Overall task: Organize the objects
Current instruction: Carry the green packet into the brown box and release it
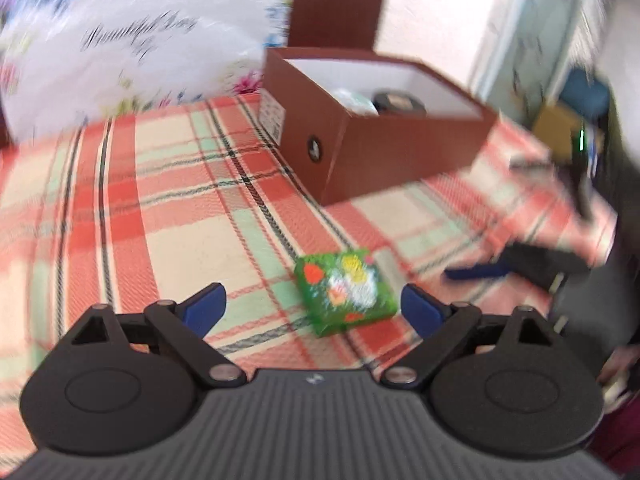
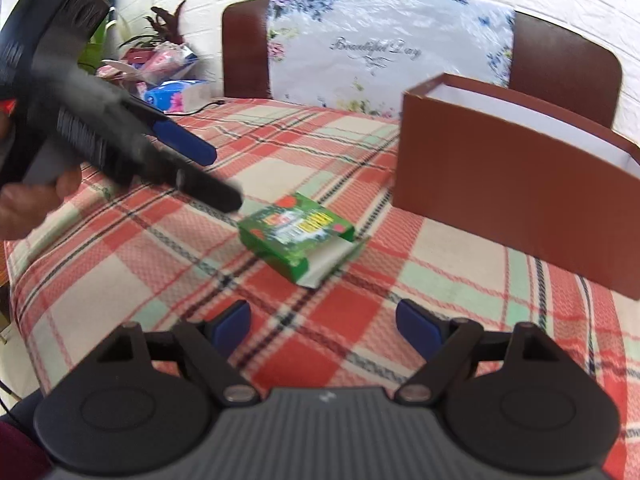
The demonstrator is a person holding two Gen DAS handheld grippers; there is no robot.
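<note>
A small green carton (image 1: 345,291) with a fruit print lies flat on the plaid tablecloth (image 1: 160,200), just beyond my left gripper (image 1: 314,304), which is open and empty with the carton near its right finger. In the right wrist view the same carton (image 2: 296,234) lies mid-table with an end flap open. My right gripper (image 2: 324,322) is open and empty, short of the carton. The left gripper (image 2: 216,178) reaches in from the left above the carton. A brown open box (image 1: 384,136) stands behind; a pale round thing and a dark round thing lie inside.
The box (image 2: 516,184) stands at the right in the right wrist view, its inside hidden. Brown chairs (image 2: 564,68) and a flowered white sheet (image 2: 384,48) stand behind the table. Clutter and a plant (image 2: 160,60) sit at the far left. The right gripper shows blurred at the table's right edge (image 1: 520,264).
</note>
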